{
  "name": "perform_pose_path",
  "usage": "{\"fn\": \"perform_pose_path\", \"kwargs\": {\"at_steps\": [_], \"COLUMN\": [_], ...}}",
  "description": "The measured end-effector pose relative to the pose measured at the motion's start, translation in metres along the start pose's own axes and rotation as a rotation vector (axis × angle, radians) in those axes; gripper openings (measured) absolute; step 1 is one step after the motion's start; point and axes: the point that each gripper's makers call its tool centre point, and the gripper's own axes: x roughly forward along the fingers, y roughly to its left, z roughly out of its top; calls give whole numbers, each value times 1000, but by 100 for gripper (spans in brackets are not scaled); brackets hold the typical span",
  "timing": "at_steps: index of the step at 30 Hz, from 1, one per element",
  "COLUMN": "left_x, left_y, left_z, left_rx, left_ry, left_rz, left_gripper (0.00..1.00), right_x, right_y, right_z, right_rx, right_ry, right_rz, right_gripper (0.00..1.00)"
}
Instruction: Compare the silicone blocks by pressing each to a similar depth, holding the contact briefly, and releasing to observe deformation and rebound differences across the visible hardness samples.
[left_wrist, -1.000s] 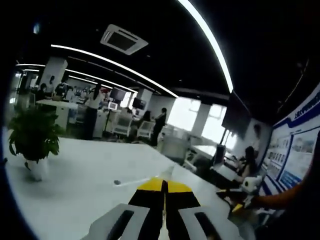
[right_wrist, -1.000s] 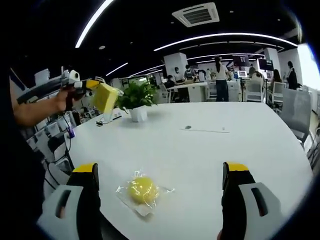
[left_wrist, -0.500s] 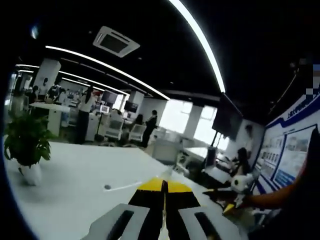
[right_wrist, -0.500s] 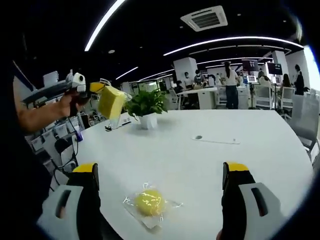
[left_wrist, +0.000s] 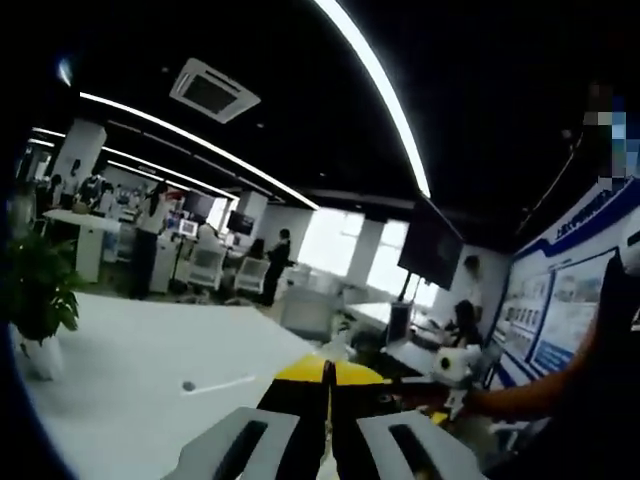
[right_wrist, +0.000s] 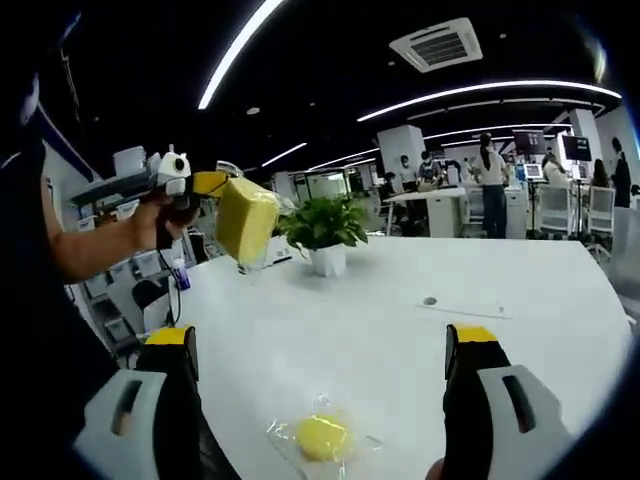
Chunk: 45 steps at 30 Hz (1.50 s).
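Gripping a yellow block (right_wrist: 247, 220), left tongs (right_wrist: 222, 184) hover above table (right_wrist: 400, 310); right tongs (right_wrist: 320, 362) gape empty

The wall board's (left_wrist: 570, 300) lettering is too blurred to read.

I'm looking at an open-plan office: ahead of my right claw a white table (right_wrist: 400, 310) carries a potted plant (right_wrist: 325, 232); beyond stand desks with monitors (right_wrist: 562, 148), probably workstations, people, and ceiling light strips (left_wrist: 365, 85).
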Motion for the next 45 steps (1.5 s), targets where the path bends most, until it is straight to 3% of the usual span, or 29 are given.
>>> {"fn": "perform_pose_path", "kwargs": {"at_steps": [6, 19, 23, 40, 45], "left_x": [5, 7, 7, 10, 10], "left_y": [-9, -19, -17, -47, -54], "left_z": [6, 1, -4, -13, -13], "left_rx": [-19, -29, -50, -79, -92], "left_ry": [-21, -25, -29, -6, -16], "left_rz": [-37, -76, -85, -227, -255], "left_gripper": [0, 0, 0, 0, 0], "right_x": [14, 35, 38, 55, 55], "right_y": [14, 41, 50, 84, 99], "right_z": [17, 37, 38, 49, 47], "right_rx": [-15, -19, 3, 25, 92], "right_ry": [-26, -52, -50, -65, -66], "right_rz": [53, 159, 206, 338, 422], "right_gripper": [96, 96, 83, 73, 59]}}
